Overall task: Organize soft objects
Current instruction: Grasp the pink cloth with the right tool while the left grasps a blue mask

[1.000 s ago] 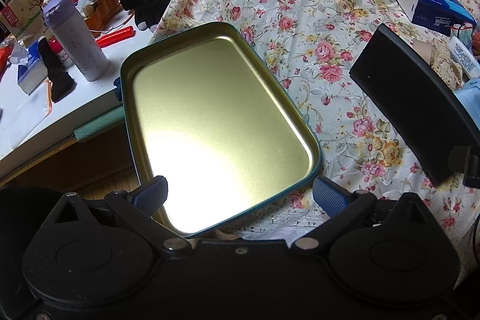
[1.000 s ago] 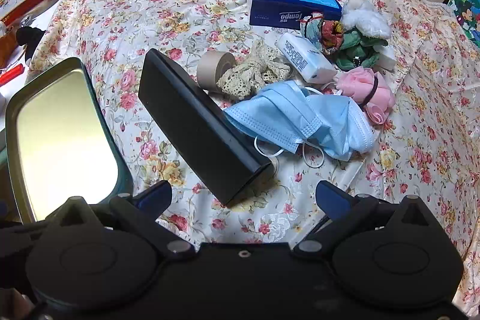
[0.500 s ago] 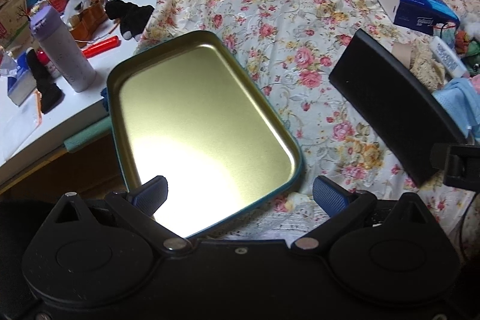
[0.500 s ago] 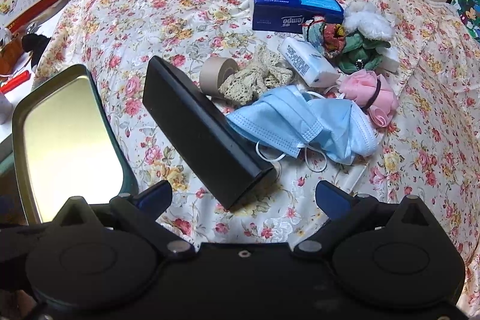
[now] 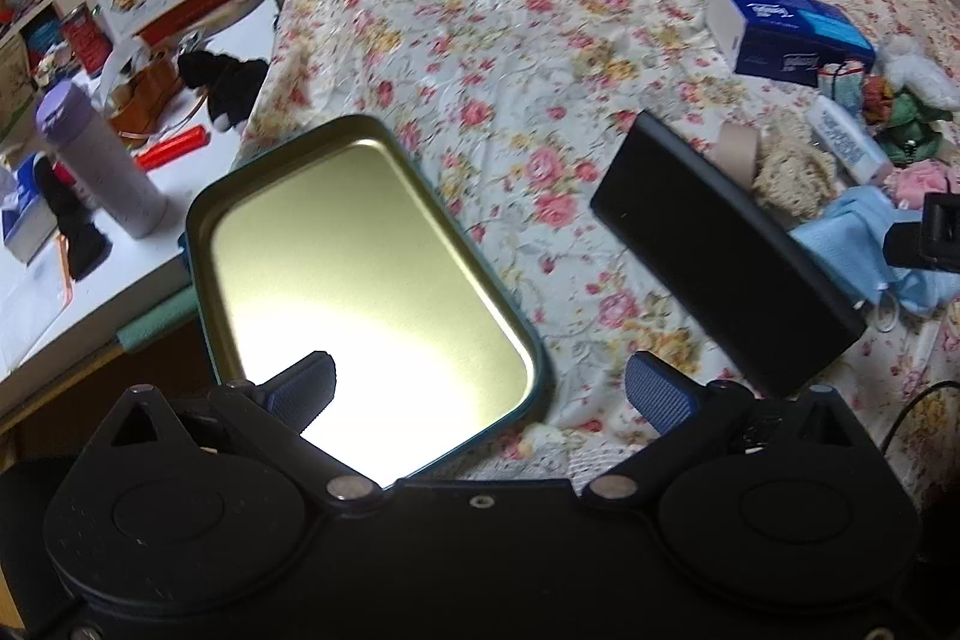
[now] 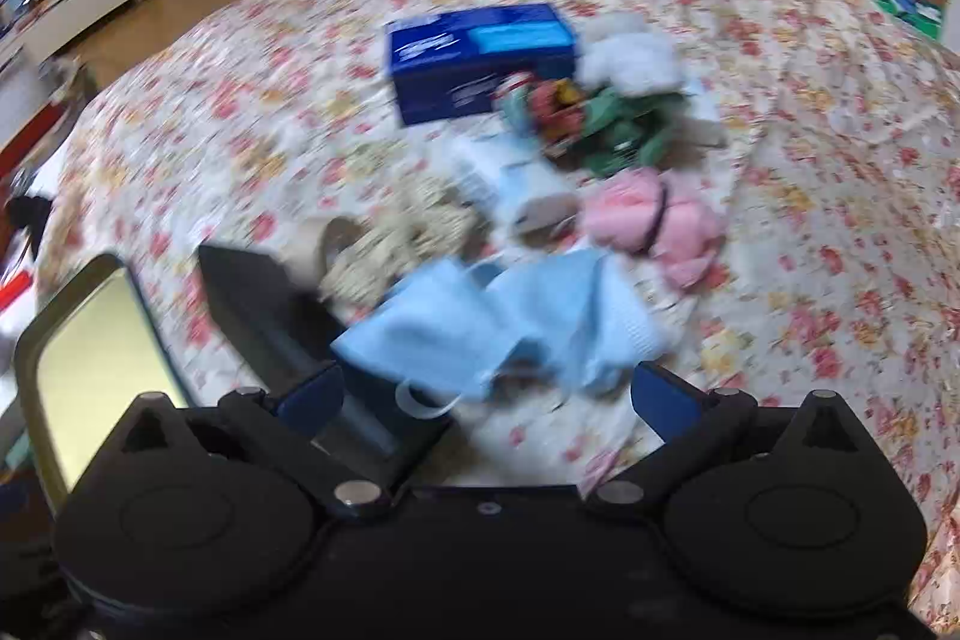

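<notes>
Right wrist view is showing me the pile I am working on: blue face masks point(image 6: 510, 328) are lying crumpled on the floral bedspread point(image 6: 810, 112), just ahead of the right tongs point(image 6: 486, 394), whose blue pads are standing wide apart and holding nothing. I am judging this as the approach for a first pick, with nothing sorted yet. The picture is smearing, so finer detail is escaping me.

Left tongs point(image 5: 480, 388) are also gaping and gripping nothing, hovering over the near end of the gold metal tray point(image 5: 360, 274), which is lying bare, shiny and shallow with a teal rim. A black matte box point(image 5: 720, 250) is sitting between tray and masks.

Next I am needing to lower over the thin pleated fabric and pinch a fold, avoiding the elastic loops. A pink fluffy bundle point(image 6: 654, 226) and beige lace point(image 6: 402, 244) are waiting beyond.
</notes>
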Demonstrator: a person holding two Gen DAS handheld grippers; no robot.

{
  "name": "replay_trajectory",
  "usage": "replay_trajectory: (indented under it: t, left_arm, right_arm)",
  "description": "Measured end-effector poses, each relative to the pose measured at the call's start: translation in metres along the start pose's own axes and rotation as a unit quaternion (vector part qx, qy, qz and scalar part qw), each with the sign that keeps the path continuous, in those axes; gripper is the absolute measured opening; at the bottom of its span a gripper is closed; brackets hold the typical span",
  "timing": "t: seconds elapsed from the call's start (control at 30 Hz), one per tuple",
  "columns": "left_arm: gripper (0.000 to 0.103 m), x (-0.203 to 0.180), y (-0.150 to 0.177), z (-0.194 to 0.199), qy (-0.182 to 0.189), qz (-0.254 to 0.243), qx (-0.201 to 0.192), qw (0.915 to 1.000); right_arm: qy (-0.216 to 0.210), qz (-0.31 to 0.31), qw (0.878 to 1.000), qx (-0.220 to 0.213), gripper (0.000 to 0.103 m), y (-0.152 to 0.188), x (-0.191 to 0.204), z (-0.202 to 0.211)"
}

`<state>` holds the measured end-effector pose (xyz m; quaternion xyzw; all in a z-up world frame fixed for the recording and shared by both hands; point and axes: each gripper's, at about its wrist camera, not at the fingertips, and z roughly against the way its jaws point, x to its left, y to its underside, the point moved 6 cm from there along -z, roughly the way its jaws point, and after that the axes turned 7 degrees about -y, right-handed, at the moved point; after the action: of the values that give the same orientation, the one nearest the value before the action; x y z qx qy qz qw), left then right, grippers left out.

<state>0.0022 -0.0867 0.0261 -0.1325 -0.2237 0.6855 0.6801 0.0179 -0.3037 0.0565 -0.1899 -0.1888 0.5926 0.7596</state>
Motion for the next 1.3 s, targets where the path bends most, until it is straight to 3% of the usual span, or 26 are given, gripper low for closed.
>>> replay_trajectory:
  t: [0.53,0.7,0.87,1.17,1.27,1.3]
  left_arm:
    - [0.099,-0.068,-0.033,0.016,0.022,-0.060,-0.040,0.9971]
    - [0.099,-0.093,-0.040,0.014,0.043,-0.079,-0.038,0.9952]
    - [0.099,-0.119,-0.044,0.017,0.058,-0.103,-0.043,0.9921]
    - [0.099,-0.167,-0.044,0.011,0.070,-0.159,-0.045,0.9837]
    - [0.099,-0.179,-0.042,0.006,0.071,-0.175,-0.040,0.9813]
    - [0.099,-0.182,-0.041,0.005,0.070,-0.180,-0.039,0.9804]
  right_arm:
    - [0.064,-0.055,0.996,-0.015,0.101,-0.057,-0.088,-0.040]
    - [0.058,-0.076,0.995,-0.009,0.098,-0.066,-0.107,-0.060]
    - [0.025,-0.103,0.994,-0.007,0.097,-0.069,-0.118,-0.078]
    - [0.013,-0.079,0.997,0.002,0.097,-0.066,-0.118,-0.108]
    - [0.008,-0.069,0.997,0.013,0.085,-0.067,-0.117,-0.116]
    - [0.003,-0.069,0.997,0.020,0.074,-0.067,-0.116,-0.118]
